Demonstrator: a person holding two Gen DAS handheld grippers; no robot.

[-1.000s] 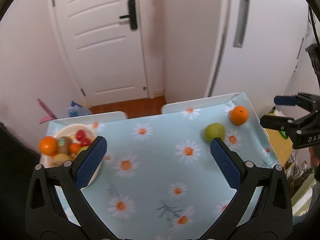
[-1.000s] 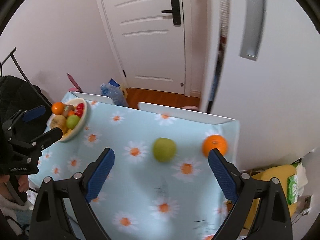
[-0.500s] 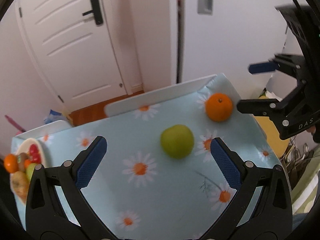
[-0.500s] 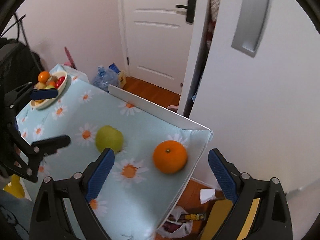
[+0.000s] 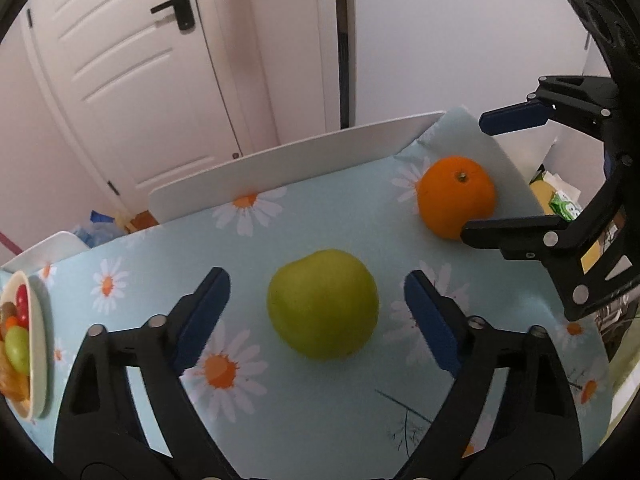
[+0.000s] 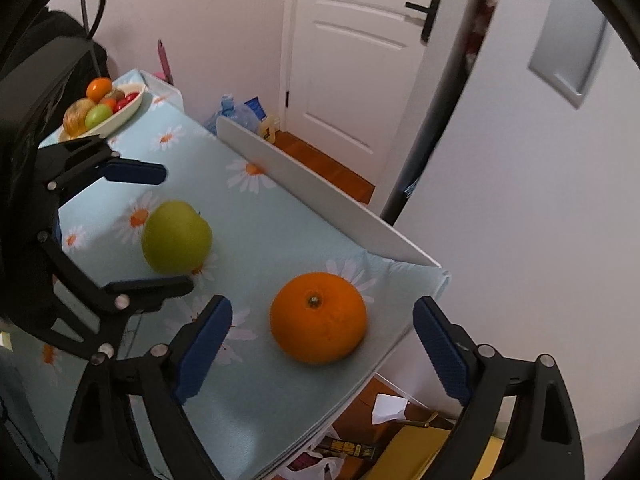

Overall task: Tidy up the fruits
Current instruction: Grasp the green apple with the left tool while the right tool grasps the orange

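The left gripper [image 5: 316,308] closes around the apple [image 5: 322,304] and the right gripper [image 6: 322,344] around the orange [image 6: 318,323], neither gripping, to carry both toward the bowl [image 6: 120,114].

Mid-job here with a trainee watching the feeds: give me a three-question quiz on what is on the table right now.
1. True or false: the left claw has the apple between its fingers without touching it.
2. Which fruit lies nearer the table corner? A) apple B) orange C) neither
3. Fill in: other fruit sits in a ___ at the table's far end.

Key:
1. True. The jaws are closing, but gaps show on both sides.
2. B. The right claw straddles it, jaws closing, no contact.
3. Bowl.
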